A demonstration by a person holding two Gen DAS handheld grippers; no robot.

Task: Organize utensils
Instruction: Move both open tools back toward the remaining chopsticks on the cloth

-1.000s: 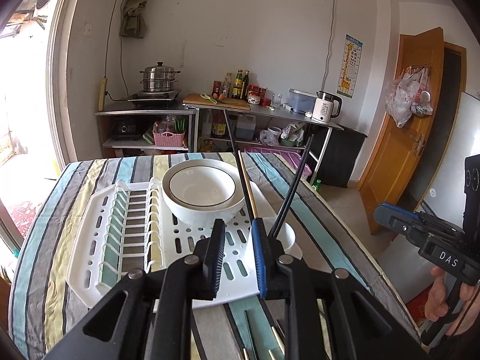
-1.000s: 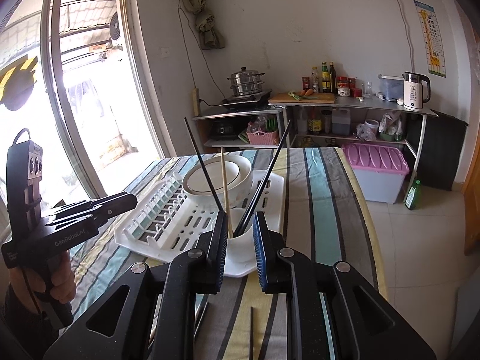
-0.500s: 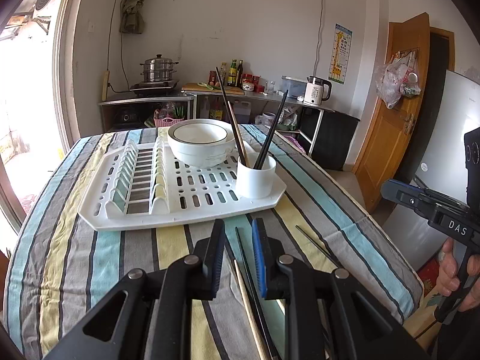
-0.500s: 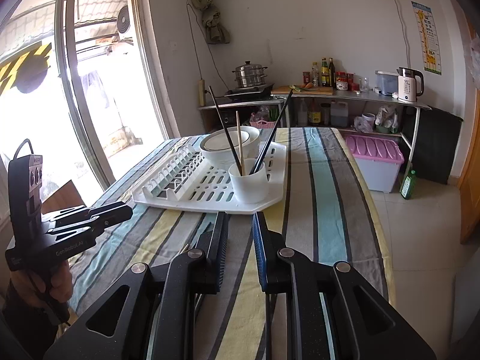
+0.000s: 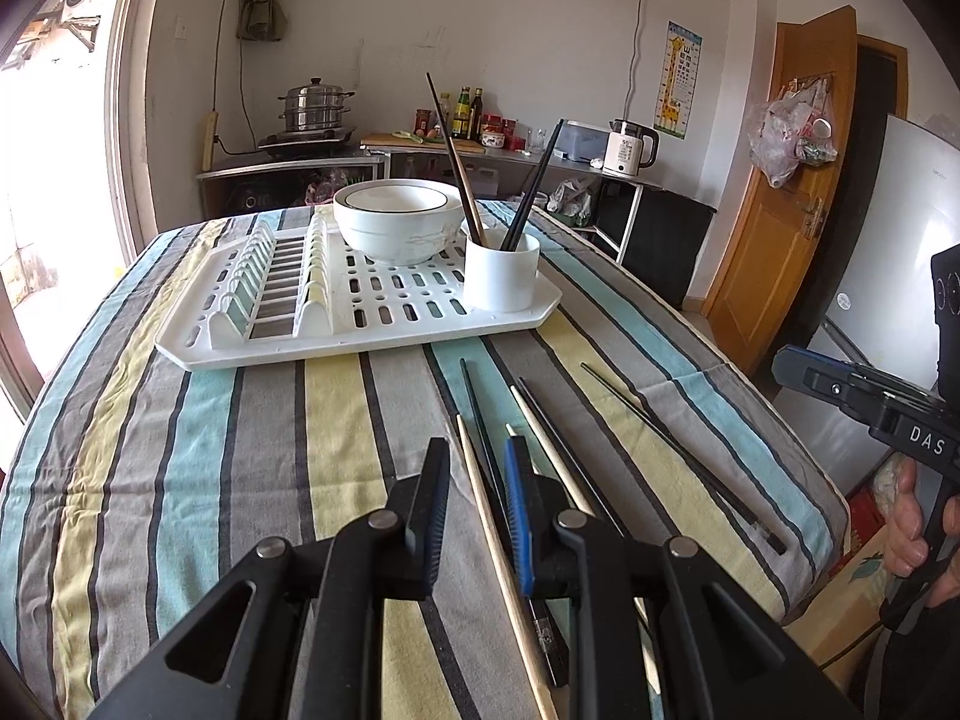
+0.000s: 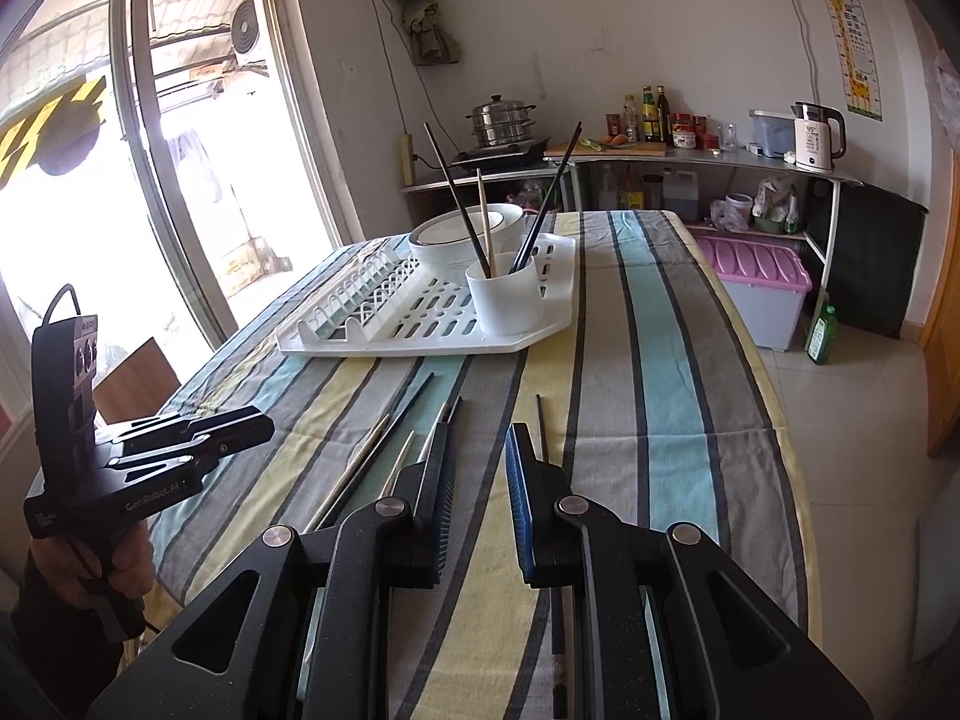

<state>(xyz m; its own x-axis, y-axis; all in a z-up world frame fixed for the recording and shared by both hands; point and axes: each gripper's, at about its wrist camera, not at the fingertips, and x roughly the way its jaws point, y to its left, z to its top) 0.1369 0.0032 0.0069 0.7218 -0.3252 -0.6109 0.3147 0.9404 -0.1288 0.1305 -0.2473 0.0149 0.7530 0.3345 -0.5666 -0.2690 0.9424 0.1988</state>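
Note:
A white cup (image 5: 501, 272) (image 6: 511, 297) stands on the near right corner of a white dish rack (image 5: 300, 324) (image 6: 540, 333) and holds three chopsticks (image 5: 456, 162) (image 6: 456, 192). Several loose chopsticks, dark and wooden (image 5: 498, 546) (image 6: 354, 468), lie on the striped tablecloth in front of the rack. My left gripper (image 5: 477, 465) is open and empty just above them. My right gripper (image 6: 479, 450) is open and empty over the cloth, beside a single dark chopstick (image 6: 542, 426).
A white bowl (image 5: 399, 217) (image 6: 465, 234) sits on the rack behind the cup. The table edge drops off at the right (image 5: 798, 480). A kitchen counter with a pot, bottles and a kettle (image 5: 630, 147) lines the far wall. A purple-lidded bin (image 6: 759, 282) stands on the floor.
Both grippers have pulled back from the cup and rack toward the near end of the table. They now hover low over the loose chopsticks. Both stayed open.

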